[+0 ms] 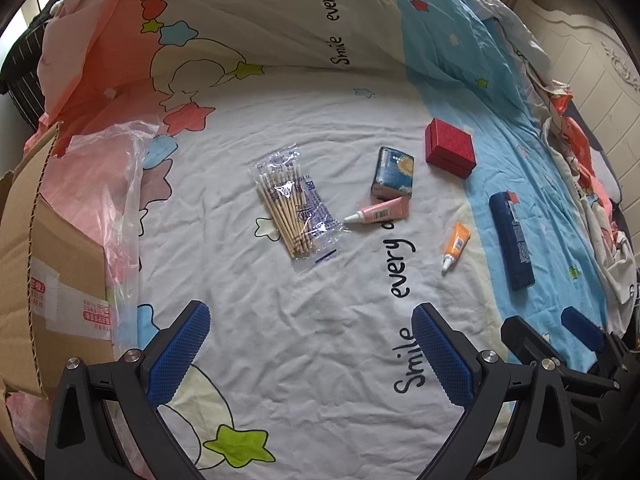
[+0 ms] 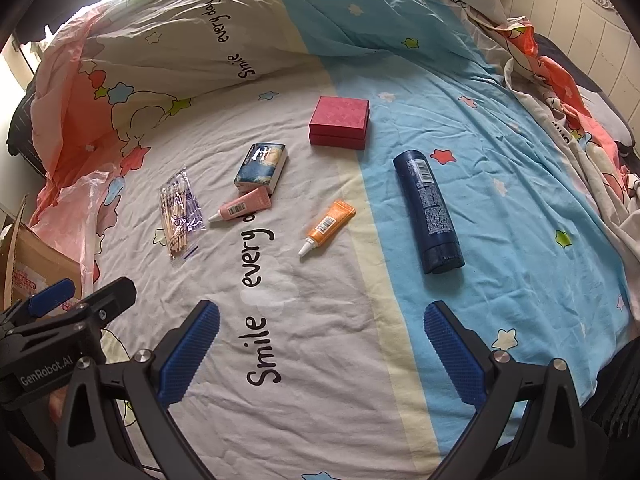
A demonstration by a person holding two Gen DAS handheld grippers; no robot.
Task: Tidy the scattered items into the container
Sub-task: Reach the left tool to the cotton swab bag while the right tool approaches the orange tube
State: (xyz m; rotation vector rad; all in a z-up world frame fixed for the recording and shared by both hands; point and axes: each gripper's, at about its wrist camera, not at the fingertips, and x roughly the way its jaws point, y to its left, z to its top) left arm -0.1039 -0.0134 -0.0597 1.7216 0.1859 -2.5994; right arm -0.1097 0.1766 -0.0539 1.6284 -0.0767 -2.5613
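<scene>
Both grippers, left (image 1: 308, 354) and right (image 2: 322, 352), hover with fingers spread wide and nothing between them, above a star-printed bedsheet (image 1: 320, 360).

On the sheet lie a cotton swab packet (image 1: 294, 208), a blue tissue pack (image 1: 394, 176) touching a pink tube (image 1: 380, 211), an orange tube (image 2: 328, 226), a red box (image 2: 339, 127) and a dark blue bottle (image 2: 428, 210); the cardboard box (image 1: 36, 280) sits at the left edge.

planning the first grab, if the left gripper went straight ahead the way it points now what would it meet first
Most likely the clear plastic bag of wooden cotton swabs, lying on the printed bedsheet ahead of the open left gripper. Only sheet lies before it, though depth is uncertain.
</scene>
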